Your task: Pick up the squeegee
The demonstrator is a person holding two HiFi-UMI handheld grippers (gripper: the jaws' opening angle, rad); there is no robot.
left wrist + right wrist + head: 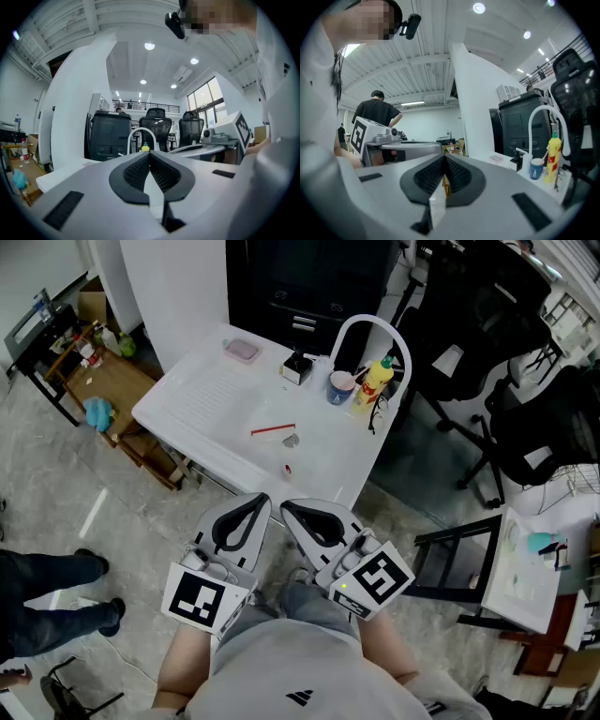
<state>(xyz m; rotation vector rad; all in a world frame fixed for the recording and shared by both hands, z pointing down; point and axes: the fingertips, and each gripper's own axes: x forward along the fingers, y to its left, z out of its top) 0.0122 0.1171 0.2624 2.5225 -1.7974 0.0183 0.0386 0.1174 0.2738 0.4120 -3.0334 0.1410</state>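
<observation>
Squeegee (274, 430) is seen lying near the middle of the surface (206, 418); left claw (263, 500) and right claw (287, 508) are held closed, empty, off its near edge.

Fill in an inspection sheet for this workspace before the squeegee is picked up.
Surface: white table, mostly bare.
Job's things: squeegee, red handle, lying flat near the table's middle, untouched.
Clutter: pink box, blue cup and yellow bottle along the far edge.
Grippers: left tongs and right tongs both shut, empty, held by the table's near edge.
Cables: nothing seen.
Surroundings: black office chairs, wooden shelf, a bystander's legs.
</observation>
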